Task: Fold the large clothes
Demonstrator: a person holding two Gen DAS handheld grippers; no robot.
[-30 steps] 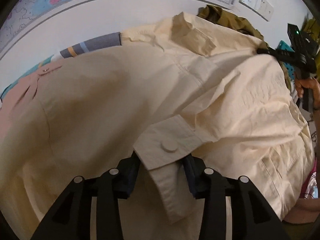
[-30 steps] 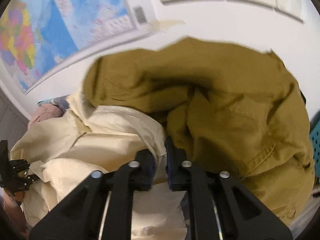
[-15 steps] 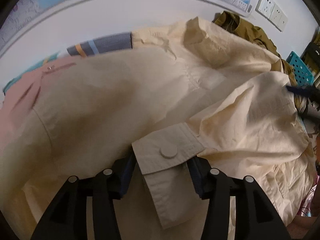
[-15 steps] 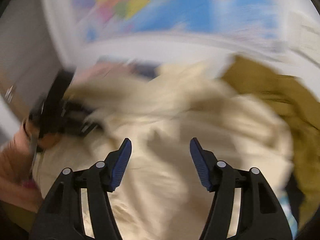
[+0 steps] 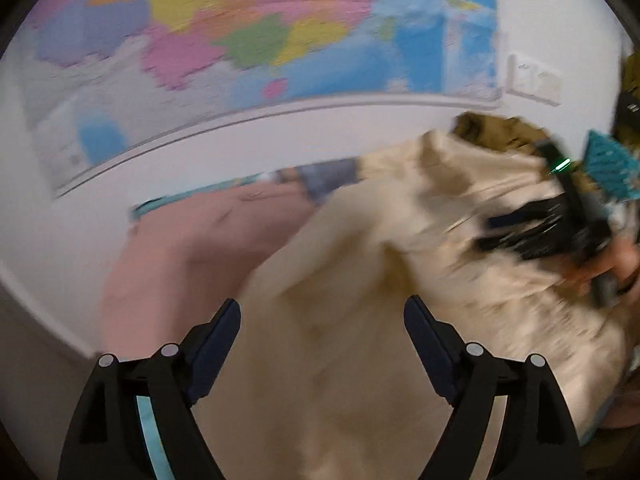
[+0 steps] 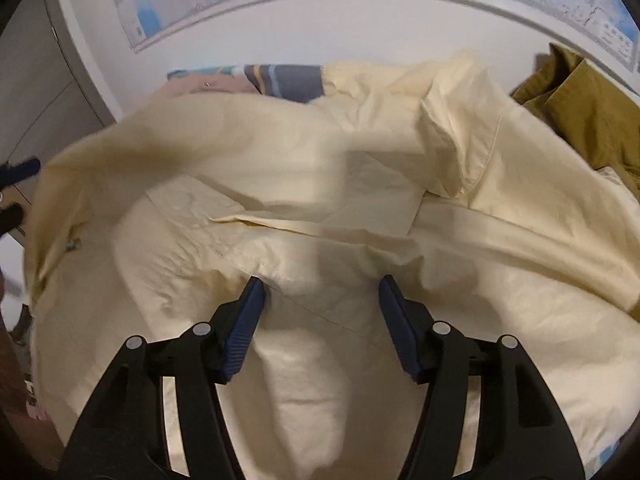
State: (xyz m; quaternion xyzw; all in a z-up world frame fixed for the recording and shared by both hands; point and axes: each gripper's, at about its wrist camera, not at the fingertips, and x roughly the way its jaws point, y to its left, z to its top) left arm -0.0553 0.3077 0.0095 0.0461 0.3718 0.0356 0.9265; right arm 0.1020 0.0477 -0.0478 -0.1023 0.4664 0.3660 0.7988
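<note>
Jaws of both grippers spread, empty, over cream shirt (image 6: 320,184)

Spread across the middle: the shirt (image 6: 320,184), taken as landmark. Behind it, against the wall (image 6: 320,28), a striped cloth (image 6: 288,78) and, left of that, a folded garment (image 5: 192,248) partly under the shirt's left edge. At its far right corner, a jacket (image 6: 592,112), partly overlapped by the shirt. Above all, on the wall, a map (image 5: 260,28); right of the map, a socket plate (image 5: 534,80). Past the shirt's right edge, a basket (image 5: 612,168).
</note>
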